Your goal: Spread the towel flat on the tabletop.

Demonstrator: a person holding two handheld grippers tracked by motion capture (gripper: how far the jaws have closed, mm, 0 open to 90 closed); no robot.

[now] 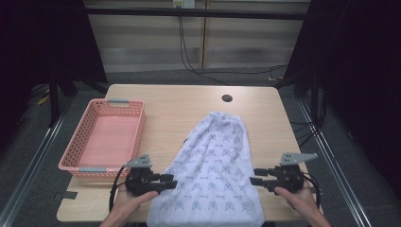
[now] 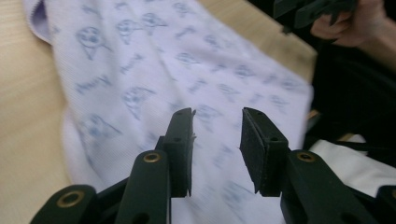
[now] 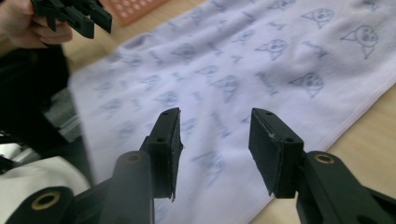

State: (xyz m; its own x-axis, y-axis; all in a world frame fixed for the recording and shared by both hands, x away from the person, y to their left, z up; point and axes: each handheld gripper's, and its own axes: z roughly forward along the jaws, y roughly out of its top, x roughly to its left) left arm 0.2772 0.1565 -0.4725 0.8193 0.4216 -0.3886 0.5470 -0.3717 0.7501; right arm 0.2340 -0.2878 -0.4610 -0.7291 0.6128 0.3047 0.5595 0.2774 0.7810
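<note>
Hovering both grippers, left gripper (image 1: 171, 181) and right gripper (image 1: 253, 176), jaws spread, we'd pinch this soft, floppy cloth (image 1: 213, 161) at its near corners.

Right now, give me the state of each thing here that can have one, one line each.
White cloth with blue cartoon print: spread flat, its near edge hanging over the table edge, ungripped.
Pink plastic lattice basket: upright, nothing inside.
Left gripper: open, jaws over the cloth's left side.
Right gripper: open, jaws over the cloth's right side.
Light wooden table: carries the cloth and basket.
</note>
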